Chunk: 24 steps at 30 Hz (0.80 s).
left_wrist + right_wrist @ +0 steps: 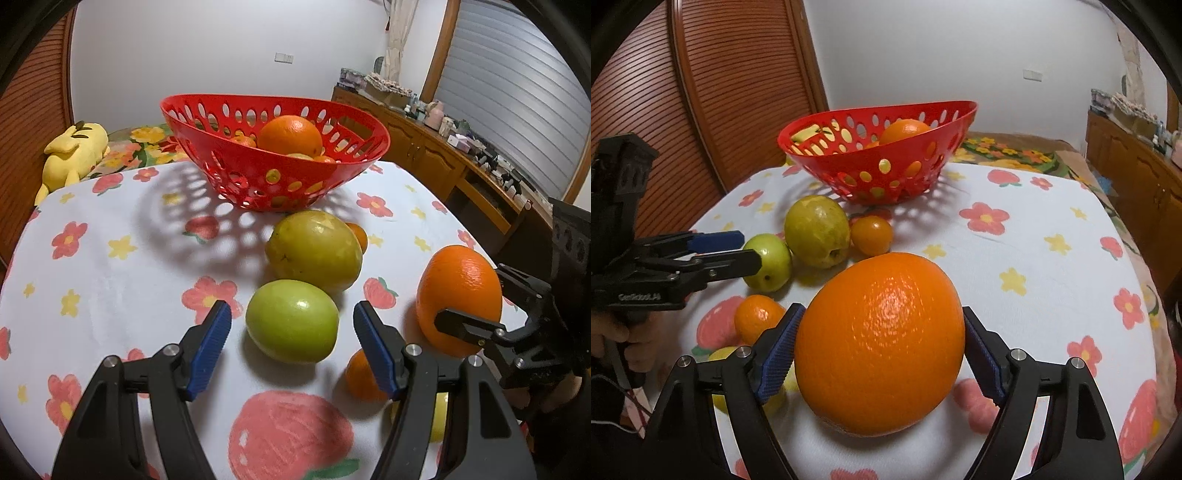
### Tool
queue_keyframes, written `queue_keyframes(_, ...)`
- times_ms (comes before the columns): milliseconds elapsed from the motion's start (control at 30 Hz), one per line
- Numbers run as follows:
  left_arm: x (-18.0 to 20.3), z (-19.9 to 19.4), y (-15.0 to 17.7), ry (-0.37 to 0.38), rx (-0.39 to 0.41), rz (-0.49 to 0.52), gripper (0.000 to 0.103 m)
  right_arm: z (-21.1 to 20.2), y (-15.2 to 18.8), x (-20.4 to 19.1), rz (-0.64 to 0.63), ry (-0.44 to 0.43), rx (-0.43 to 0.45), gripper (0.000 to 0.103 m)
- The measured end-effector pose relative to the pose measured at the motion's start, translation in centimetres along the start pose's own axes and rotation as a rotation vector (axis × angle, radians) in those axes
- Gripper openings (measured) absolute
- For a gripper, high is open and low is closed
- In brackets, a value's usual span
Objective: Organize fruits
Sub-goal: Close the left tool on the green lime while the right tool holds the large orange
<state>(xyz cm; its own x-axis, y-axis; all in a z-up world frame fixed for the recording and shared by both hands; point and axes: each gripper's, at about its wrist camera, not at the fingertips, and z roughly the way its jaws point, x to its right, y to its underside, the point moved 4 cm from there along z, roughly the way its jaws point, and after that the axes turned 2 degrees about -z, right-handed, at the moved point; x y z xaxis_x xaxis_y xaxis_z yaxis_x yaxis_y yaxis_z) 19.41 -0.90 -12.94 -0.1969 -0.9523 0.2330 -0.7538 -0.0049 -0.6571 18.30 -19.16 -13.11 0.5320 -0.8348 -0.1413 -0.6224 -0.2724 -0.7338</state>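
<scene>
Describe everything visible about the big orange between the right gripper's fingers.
The big orange is large, round to slightly oval, bright orange with glossy, pebbled peel. It sits between the blue ribbed pads of the right gripper, which press both its sides. Its underside is at the flowered tablecloth; whether it rests there is unclear.

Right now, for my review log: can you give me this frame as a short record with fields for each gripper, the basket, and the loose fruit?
left gripper: jaws open, either side of the small green fruit, not gripping
right gripper: jaws shut on the large orange
red basket: on the floral tablecloth, already holds an orange and smaller fruit
loose fruit: larger yellow-green fruit, small tangerine beside it, another tangerine near the grippers
</scene>
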Motion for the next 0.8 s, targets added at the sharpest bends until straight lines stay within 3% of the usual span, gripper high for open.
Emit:
queue_keyframes(700, -0.2, 2.5, 0.1, -0.009, -0.066, -0.004, 0.069, -0.1, 0.3, 0.3, 0.014, -0.009, 0.019, 0.084)
queue_keyframes(800, -0.3, 2.6, 0.2, -0.005, -0.064, -0.005, 0.06, -0.2, 0.3, 0.3, 0.013, -0.008, 0.019, 0.084)
